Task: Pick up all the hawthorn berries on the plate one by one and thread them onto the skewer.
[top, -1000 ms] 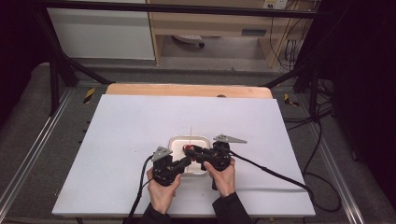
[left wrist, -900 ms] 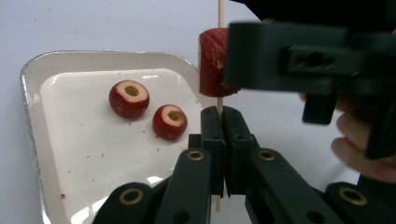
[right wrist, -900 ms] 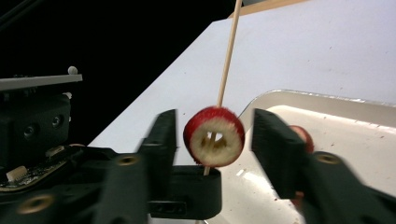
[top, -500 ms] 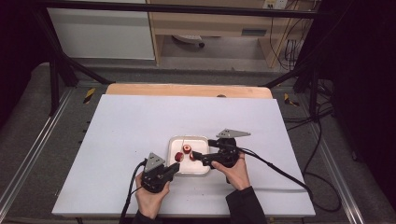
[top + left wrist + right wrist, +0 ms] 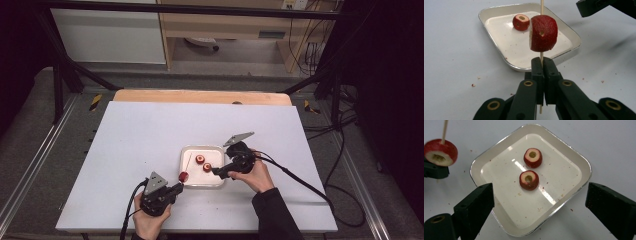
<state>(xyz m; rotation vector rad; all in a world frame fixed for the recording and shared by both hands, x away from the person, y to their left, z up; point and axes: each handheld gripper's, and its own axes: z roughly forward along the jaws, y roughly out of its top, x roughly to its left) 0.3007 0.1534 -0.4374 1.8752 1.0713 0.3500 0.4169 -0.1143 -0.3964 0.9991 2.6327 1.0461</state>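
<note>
While the left claw (image 5: 541, 65) pinches the skewer (image 5: 541, 6) carrying one fruit slice (image 5: 543, 33), the right claw (image 5: 539, 202), its jaws just opened and empty, hovers at the tray's (image 5: 584, 167) six o'clock to fetch another slice (image 5: 529, 180).

Red-skinned fruit pieces (image 5: 529, 180) show pale cut faces on a white tray (image 5: 574, 165); the skewer (image 5: 541, 6) is tan, the counter (image 5: 140, 130) white, hand-held grippers black.

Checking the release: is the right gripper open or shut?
Open. The right gripper has just been opening; its jaws stand wide apart above the tray, nothing between them.
</note>
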